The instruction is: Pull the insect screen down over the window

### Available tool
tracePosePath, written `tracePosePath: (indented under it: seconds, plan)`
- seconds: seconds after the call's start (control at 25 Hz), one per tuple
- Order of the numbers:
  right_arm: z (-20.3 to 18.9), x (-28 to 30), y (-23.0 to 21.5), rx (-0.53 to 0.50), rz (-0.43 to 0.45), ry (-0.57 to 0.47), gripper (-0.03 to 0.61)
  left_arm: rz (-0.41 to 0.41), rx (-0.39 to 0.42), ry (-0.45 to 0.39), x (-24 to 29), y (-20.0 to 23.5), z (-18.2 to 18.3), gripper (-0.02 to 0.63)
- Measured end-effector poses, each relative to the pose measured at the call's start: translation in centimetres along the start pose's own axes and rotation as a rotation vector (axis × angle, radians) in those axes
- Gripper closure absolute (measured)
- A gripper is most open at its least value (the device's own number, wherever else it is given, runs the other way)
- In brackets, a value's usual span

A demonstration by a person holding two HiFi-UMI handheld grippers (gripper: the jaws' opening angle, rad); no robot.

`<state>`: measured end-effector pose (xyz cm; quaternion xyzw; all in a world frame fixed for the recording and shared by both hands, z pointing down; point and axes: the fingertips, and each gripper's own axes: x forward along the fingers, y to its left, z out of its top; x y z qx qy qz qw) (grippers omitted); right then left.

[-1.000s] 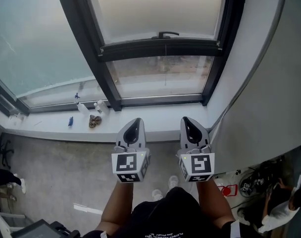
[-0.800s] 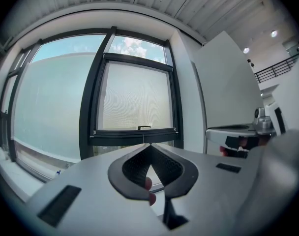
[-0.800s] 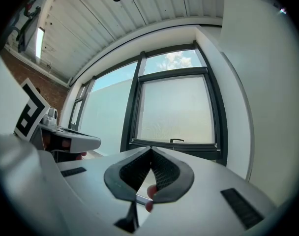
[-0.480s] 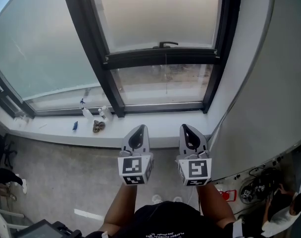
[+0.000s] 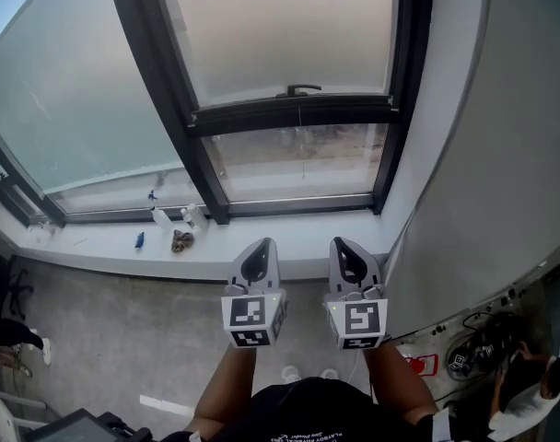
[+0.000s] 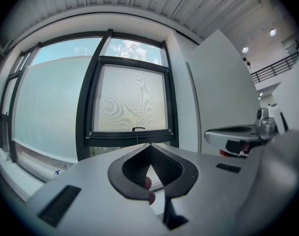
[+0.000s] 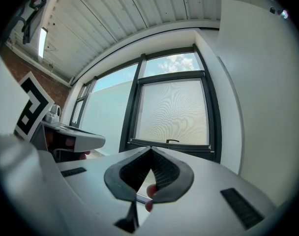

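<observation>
The left gripper (image 5: pixel 259 247) and right gripper (image 5: pixel 345 245) hung side by side, jaws closed together on nothing. The insect screen (image 5: pixel 280 35) lay ahead, well apart from both, and its handle (image 5: pixel 297 89) sat partway down the window (image 5: pixel 404 81).

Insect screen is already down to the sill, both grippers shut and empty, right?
Not to the sill: the head view shows the insect screen ending at its handle bar, clear glass below. The left gripper and right gripper are shut and empty.
</observation>
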<state>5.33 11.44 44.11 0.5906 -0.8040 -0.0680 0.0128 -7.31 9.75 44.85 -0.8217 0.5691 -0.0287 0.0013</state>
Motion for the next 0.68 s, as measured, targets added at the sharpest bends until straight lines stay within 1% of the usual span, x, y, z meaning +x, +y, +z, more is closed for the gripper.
tracePosePath:
  seconds: [0.28, 0.68]
  plan:
    - [0.41, -0.09, 0.50, 0.020, 0.016, 0.004, 0.577, -0.009, 0.000, 0.027, 0.02, -0.40, -0.55, 0.611]
    - [-0.43, 0.16, 0.36, 0.010, 0.014, 0.019, 0.577, -0.013, 0.005, 0.035, 0.19, -0.53, -0.84, 0.611]
